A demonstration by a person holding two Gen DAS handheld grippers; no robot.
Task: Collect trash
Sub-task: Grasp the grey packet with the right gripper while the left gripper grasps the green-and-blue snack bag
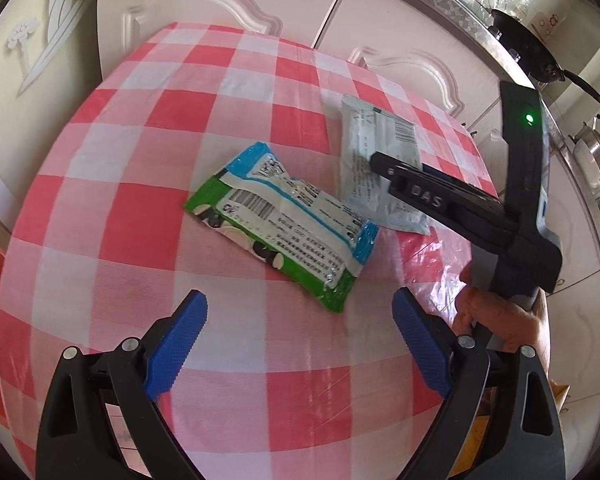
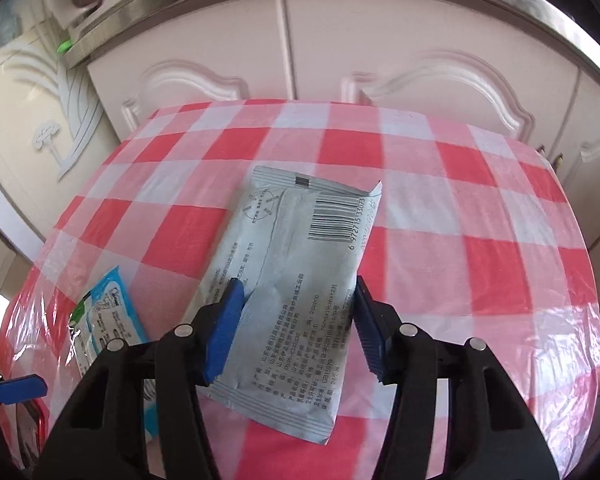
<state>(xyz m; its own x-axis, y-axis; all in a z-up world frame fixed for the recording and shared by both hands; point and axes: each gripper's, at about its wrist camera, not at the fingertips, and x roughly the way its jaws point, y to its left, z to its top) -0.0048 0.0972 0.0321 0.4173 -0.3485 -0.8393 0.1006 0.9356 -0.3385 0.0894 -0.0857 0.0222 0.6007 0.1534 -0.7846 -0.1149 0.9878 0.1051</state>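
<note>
A: Nearest us, the left tongs (image 1: 300, 344) gape wide and hold nothing, hanging low over the checked bench (image 1: 140, 220), short of the green and blue wrapper (image 1: 280, 226) that lies flat near the middle.

B: And the right tongs (image 2: 298, 328)?

A: Partly open, one pad on each long side of the grey packet (image 2: 288, 292). The left pad looks to touch its edge; whether the right one does, I cannot tell. The packet lies flat, its far end pointing toward the white cabinets (image 2: 300, 52).

B: What might go wrong?

A: The film looks slick and thin. Closing on it may buckle it so it squirts out, or the pads could snag the glossy cover of the bench and drag it.

B: Pose?

A: In the left view the right tongs reach in from the right, tilted down at the packet, with the person's hand (image 1: 496, 316) on the handle.
</note>
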